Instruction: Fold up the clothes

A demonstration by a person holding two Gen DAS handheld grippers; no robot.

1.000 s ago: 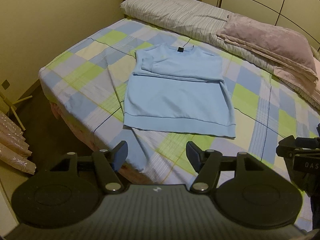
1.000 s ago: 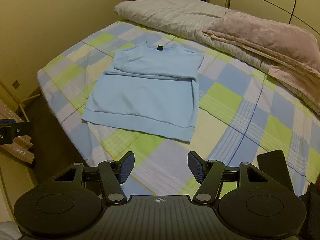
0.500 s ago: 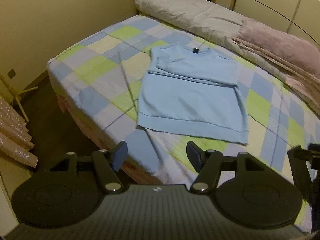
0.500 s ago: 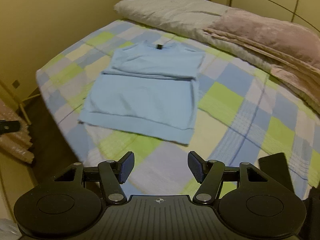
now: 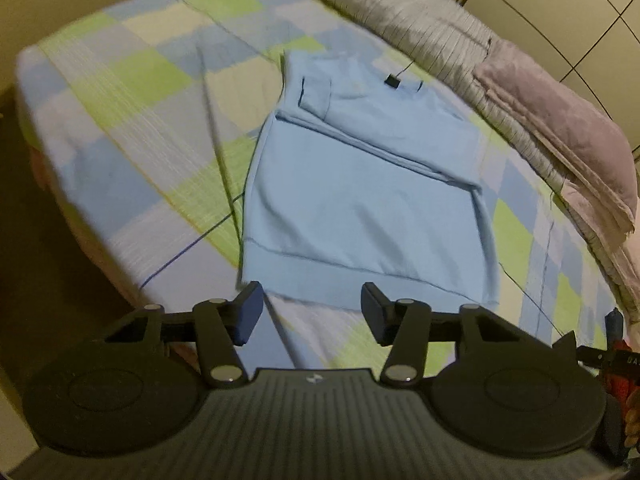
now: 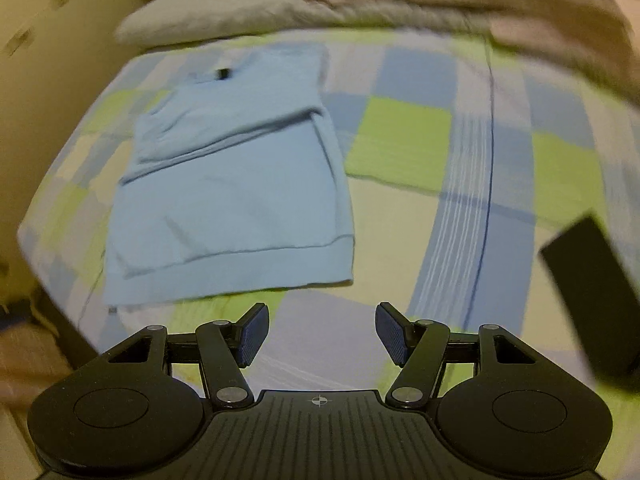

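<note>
While both claws, left gripper (image 5: 311, 314) and right gripper (image 6: 318, 334), are hanging released near the sweatshirt (image 5: 360, 184), they should be pinching its hem corners (image 6: 340, 256) squarely.

The sweatshirt (image 5: 360, 184) is plain pale blue with a dark neck label (image 5: 392, 80); beneath it the bedsheet (image 5: 132, 92) shows blue, lime-green and cream checks. Beyond it, the blanket (image 5: 568, 128) is mauve.

both grippers (image 5: 311, 309) (image 6: 321, 332) w/ jaws apart
</note>
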